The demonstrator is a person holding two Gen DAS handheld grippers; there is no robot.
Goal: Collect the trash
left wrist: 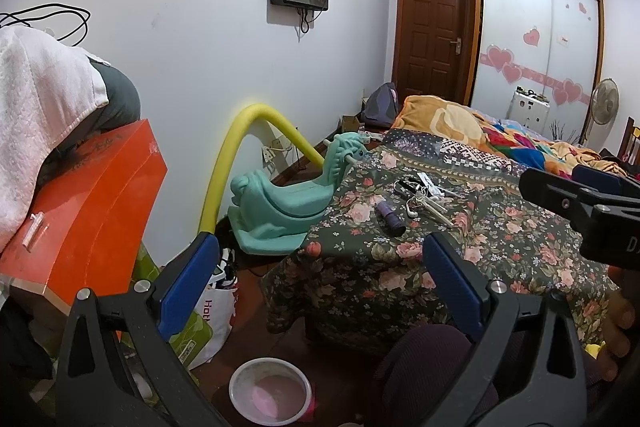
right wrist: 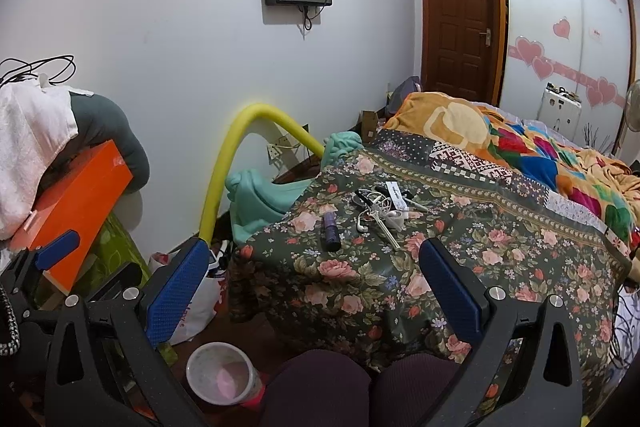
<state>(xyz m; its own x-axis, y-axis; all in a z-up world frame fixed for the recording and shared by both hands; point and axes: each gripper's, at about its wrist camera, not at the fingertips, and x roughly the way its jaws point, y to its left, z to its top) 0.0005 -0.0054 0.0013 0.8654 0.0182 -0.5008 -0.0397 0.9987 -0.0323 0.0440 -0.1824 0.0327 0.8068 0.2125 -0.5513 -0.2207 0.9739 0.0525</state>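
Note:
On the floral bedspread lies a dark purple tube. Just beyond it sits a tangle of white earphones, thin sticks and a paper strip. A white round bin with a pink liner stands on the floor at the bed's corner. My left gripper hangs open and empty over that corner, short of the tube. My right gripper is open and empty too, level with the left one and aimed at the same litter.
An orange box under a white towel stands at the left. A yellow foam tube, a teal rocking toy and a white plastic bag crowd the floor by the wall. A person's knees are below the grippers.

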